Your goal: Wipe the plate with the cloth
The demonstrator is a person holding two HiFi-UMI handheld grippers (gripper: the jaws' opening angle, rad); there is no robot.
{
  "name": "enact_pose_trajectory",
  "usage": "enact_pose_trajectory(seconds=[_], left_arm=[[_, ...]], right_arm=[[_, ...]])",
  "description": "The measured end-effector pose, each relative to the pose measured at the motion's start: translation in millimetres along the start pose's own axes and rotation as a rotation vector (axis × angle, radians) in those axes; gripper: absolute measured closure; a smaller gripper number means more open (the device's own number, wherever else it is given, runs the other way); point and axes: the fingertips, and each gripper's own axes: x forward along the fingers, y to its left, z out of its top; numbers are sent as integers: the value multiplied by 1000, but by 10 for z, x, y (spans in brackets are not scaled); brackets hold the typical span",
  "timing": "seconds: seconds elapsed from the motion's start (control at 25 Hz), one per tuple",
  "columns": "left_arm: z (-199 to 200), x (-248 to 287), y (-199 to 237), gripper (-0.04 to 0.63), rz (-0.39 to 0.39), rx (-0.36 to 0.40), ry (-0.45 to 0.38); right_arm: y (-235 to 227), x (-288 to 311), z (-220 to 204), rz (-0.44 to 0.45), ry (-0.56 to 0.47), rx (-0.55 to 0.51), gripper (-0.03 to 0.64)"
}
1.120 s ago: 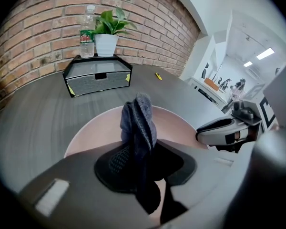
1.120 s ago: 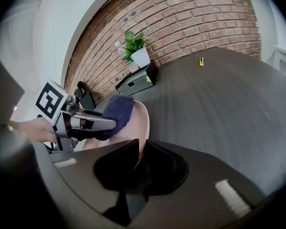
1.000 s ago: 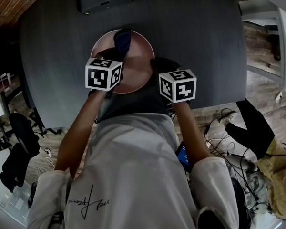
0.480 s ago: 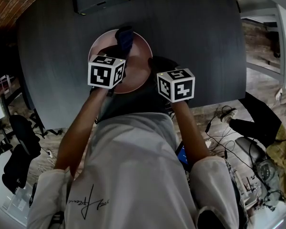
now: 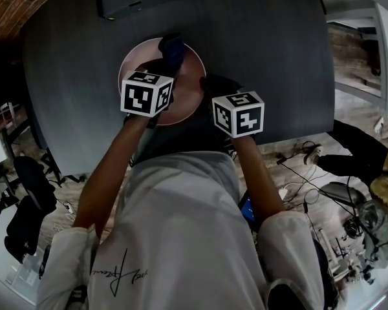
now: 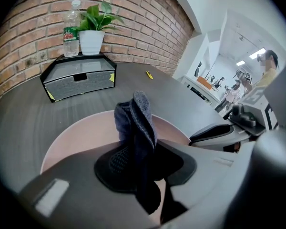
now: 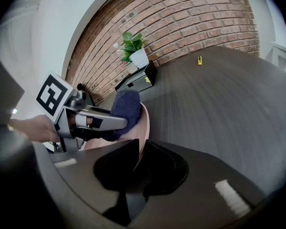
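- My left gripper (image 6: 138,168): jaws clamped on cloth (image 6: 136,120).
- Cloth: dark blue, nubby weave, bunched upright above plate (image 6: 76,140).
- Plate: round, pink, smooth, shallow; flat on dark, fine-grained surface (image 6: 181,97).
- My right gripper (image 7: 136,159): jaws pinched on plate's near rim.
- Beyond plate: black box (image 6: 78,78) with grey mesh drawer; white pot (image 6: 91,39) with leafy plant.

you stand at a dark round table (image 5: 278,57) before a red brick wall (image 6: 143,27). at its far edge sits a black drawer box (image 6: 78,78) carrying a potted plant (image 6: 91,41) and a water bottle (image 6: 70,30). wooden floor (image 5: 352,66) surrounds you, cables (image 5: 310,192) tangled at your right. a bright white hallway (image 6: 219,66) opens beyond.
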Motion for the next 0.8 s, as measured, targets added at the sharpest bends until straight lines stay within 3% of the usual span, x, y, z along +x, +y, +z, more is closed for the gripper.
enact_pose_trajectory(seconds=[0.8], left_arm=[[11, 113, -348, 477, -62, 21, 11]], right_arm=[[-49, -30, 31, 7, 1, 7, 566]])
